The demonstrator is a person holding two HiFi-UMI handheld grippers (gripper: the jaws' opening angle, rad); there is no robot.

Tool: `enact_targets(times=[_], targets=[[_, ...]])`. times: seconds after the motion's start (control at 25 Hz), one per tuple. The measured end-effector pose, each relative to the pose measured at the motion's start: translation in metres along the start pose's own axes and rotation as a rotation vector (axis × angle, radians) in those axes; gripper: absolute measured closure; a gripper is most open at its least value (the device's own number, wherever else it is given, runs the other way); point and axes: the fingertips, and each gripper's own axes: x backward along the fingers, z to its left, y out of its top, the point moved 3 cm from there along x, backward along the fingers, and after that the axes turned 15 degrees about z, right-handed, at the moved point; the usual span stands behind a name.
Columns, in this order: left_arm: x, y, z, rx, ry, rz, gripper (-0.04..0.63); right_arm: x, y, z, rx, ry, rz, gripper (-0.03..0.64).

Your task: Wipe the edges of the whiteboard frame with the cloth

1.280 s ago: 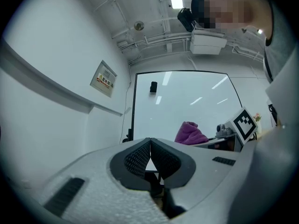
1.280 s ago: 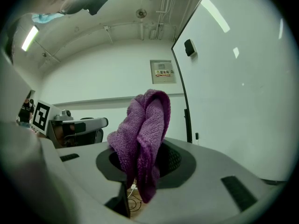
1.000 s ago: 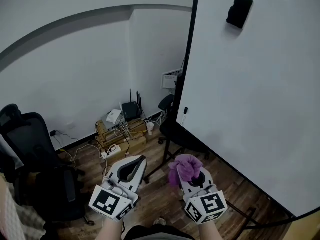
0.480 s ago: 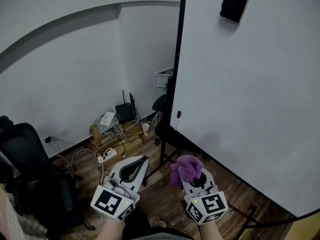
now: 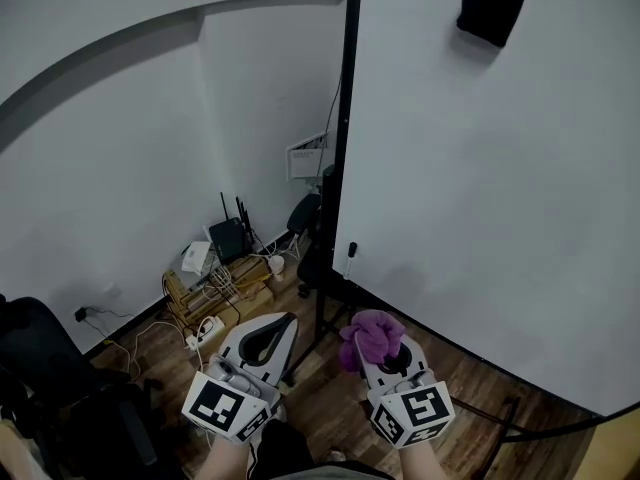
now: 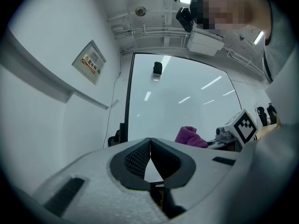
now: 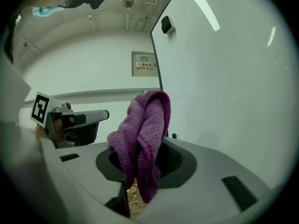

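The whiteboard stands upright at the right, with its black left frame edge running down to a stand. A black eraser sticks to the board near the top. My right gripper is shut on a bunched purple cloth, low in the head view, short of the board's lower left corner. My left gripper is beside it, shut with nothing between its fingertips. In the left gripper view the frame edge and the cloth show ahead.
A wooden rack with routers, cables and a power strip sits on the wood floor by the wall. A black office chair stands at the lower left. A marker hangs at the frame's lower part. The stand's legs spread over the floor.
The view has shifted so the board's frame edge and eraser sit further left and closer. Both grippers keep their places in the view, the cloth still held.
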Motion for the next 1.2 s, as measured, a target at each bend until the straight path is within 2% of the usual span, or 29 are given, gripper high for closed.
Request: enact_targets(times=[0.32,0.56,0.8,1.2], targets=[[-0.049,0.008,0.054,-0.010,-0.125,0.021,0.578,-0.050,0.016,-0.017,-0.078,-0.116,0.013,0.508],[-0.078,0.004,0.082,-0.014,-0.217,0.041,0.578,-0.081,0.013,-0.025,-0.115,-0.190,0.045,0.506],[-0.102,-0.005,0.100,-0.025,-0.312,0.070,0.578,-0.105,0.000,-0.034,-0.179,-0.275,0.064,0.506],[-0.132,-0.027,0.121,-0.039,-0.440,0.114,0.578,-0.142,-0.041,-0.037,-0.252,-0.368,0.136,0.500]])
